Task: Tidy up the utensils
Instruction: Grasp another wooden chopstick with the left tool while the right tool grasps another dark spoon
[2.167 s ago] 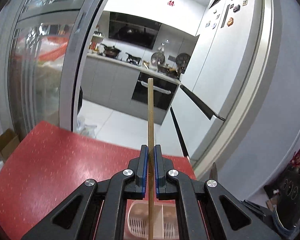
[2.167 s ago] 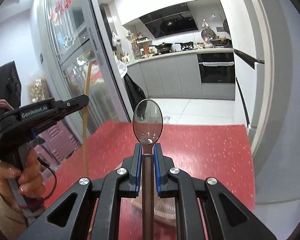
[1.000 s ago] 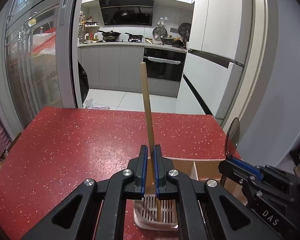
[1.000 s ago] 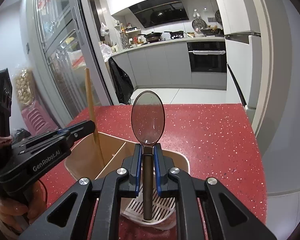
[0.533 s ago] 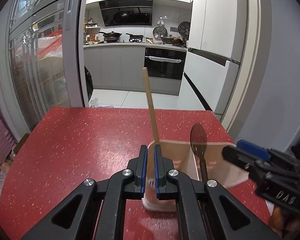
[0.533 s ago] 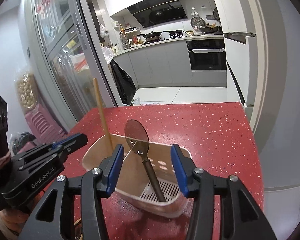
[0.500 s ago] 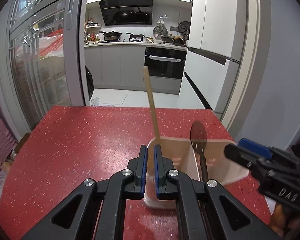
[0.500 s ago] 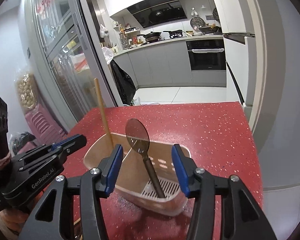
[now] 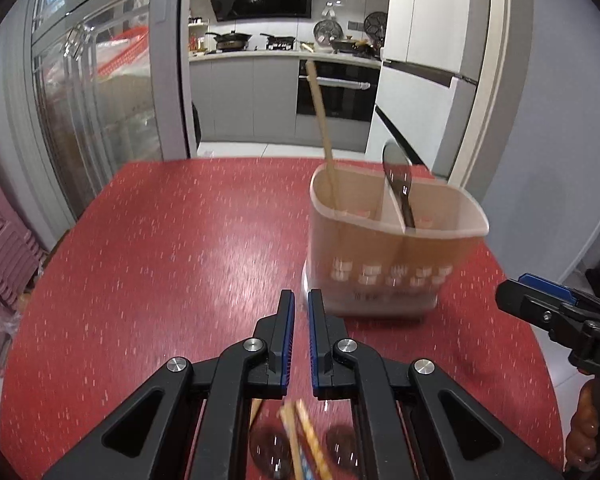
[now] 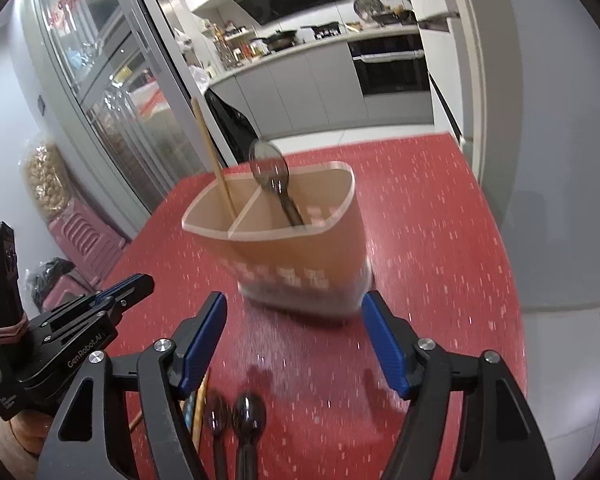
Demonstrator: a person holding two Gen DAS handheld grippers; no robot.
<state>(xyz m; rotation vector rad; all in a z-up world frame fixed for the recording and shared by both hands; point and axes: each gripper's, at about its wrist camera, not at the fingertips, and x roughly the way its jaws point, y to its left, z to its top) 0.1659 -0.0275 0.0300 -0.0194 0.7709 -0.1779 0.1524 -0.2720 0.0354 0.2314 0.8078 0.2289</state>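
Lying on the speckled red table [image 10: 440, 240], near side, are two wooden chopsticks [image 9: 300, 446] and two dark glossy spoons [image 10: 249, 414], long axes running near-to-far beneath both claws. Left gripper [image 9: 301, 336] clenched, empty; right gripper [image 10: 294, 344] opening, empty. Tan two-compartment holder [image 10: 300, 256] beyond: chopstick [image 10: 214, 160] left compartment, spoon [image 10: 274, 178] right.

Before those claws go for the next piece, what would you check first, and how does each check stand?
1. Chopstick stands in the holder, left compartment: ok.
2. Spoon stands in the right compartment: ok.
3. Left claw shut, nothing between its pads: ok.
4. Right claw empty, jaws opening: ok.
5. Loose spoons and chopsticks lie on the red table near the claws: ok.
6. Which one is easiest to grab: cannot tell, claws cover them.
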